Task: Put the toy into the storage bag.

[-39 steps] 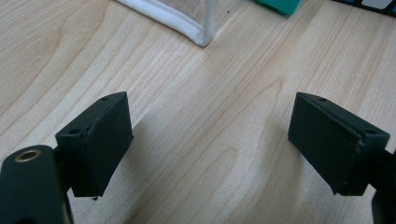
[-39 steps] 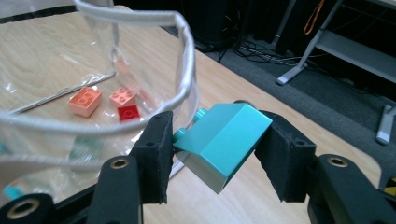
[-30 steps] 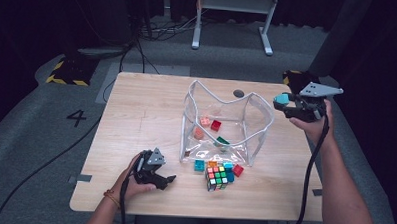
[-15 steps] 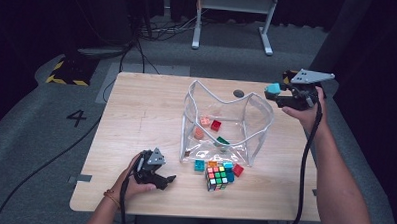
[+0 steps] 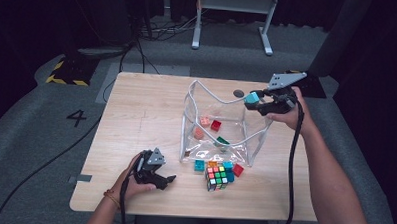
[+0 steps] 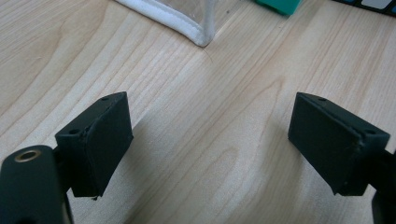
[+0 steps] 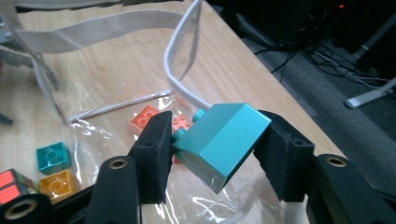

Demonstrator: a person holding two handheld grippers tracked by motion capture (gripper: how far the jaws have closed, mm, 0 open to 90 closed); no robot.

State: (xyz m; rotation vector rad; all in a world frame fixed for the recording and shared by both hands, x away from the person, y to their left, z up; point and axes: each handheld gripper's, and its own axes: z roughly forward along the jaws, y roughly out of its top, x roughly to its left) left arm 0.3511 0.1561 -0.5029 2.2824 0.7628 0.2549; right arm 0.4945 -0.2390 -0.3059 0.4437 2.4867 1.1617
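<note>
Right gripper point(image 5: 254, 101), fingers clamped on teal brick point(image 7: 224, 140), now farther over clear bag point(image 5: 255, 139); left gripper point(image 6: 210, 154) fingers apart.

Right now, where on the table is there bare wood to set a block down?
The far left of the table, beside the clear bag, is bare. So is the near right corner. It is crowded along the bag's near edge, around the puzzle cube and loose blocks, beside the left gripper.
</note>
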